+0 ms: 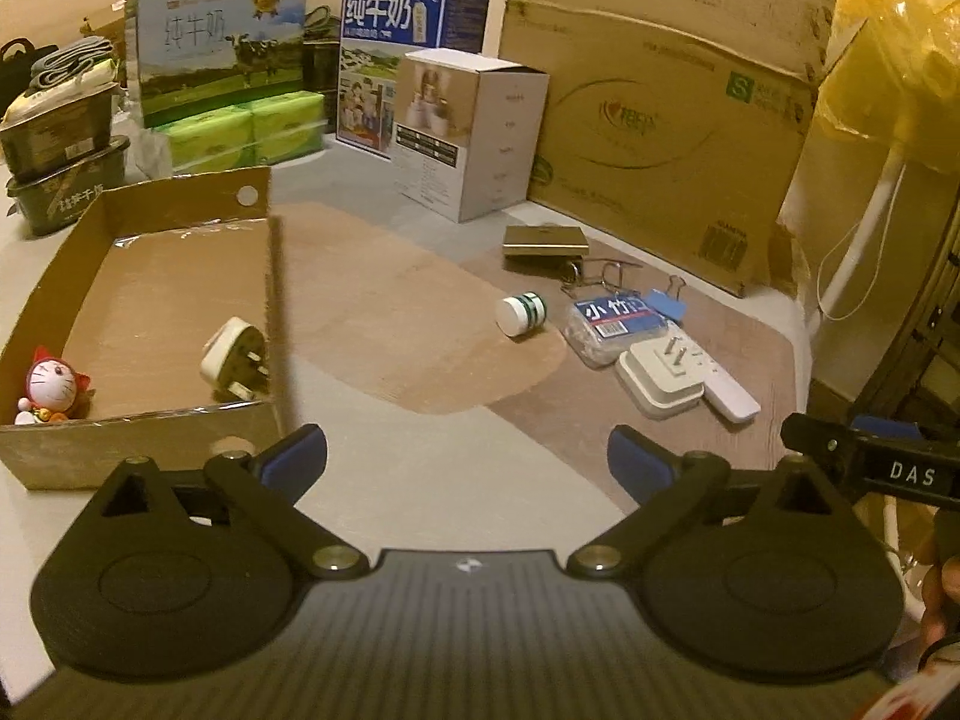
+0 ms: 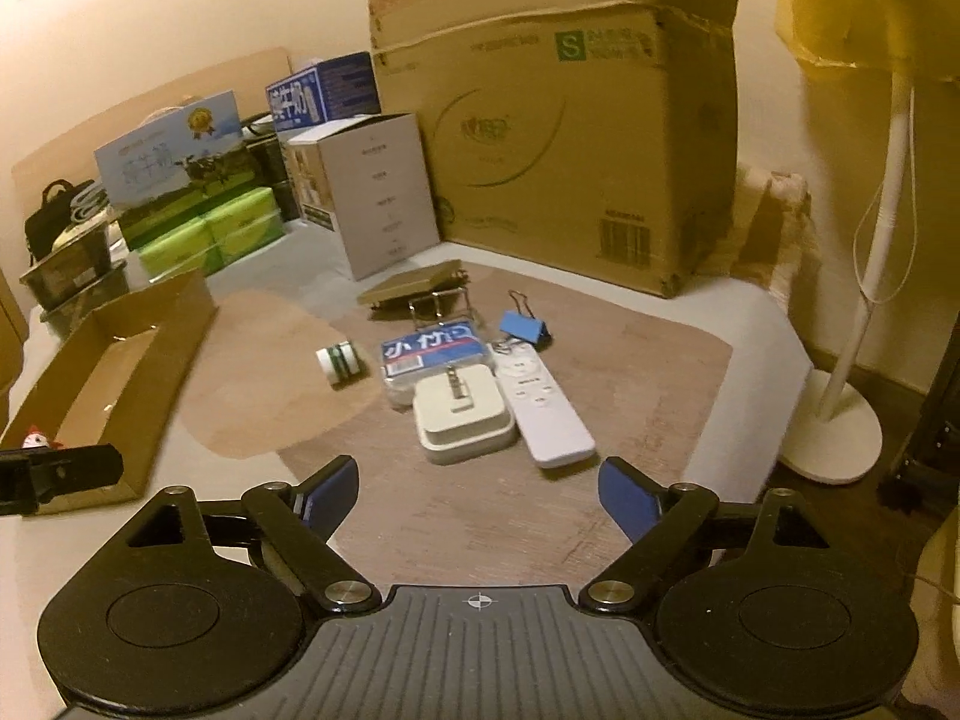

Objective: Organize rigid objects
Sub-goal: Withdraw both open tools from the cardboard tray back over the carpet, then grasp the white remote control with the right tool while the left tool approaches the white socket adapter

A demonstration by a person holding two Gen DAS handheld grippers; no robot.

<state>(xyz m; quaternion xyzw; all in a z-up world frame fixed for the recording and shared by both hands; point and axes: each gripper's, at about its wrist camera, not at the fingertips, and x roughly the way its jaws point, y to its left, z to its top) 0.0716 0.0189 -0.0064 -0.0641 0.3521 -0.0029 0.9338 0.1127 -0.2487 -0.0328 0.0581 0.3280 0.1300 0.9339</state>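
Observation:
A shallow cardboard tray lies at the left and holds a white plug and a small red-and-white cat figurine. On the mat to the right lie a white-and-green jar, a blue-labelled packet, a white adapter block, a white remote, a blue binder clip and a gold flat box. My left gripper stands open and empty just right of the tray's near corner. My right gripper is open and empty, just short of the adapter block and remote.
Milk cartons, green tissue packs, a white box and a large cardboard box line the back. A white lamp stand rises at the right. The table edge drops off at the right.

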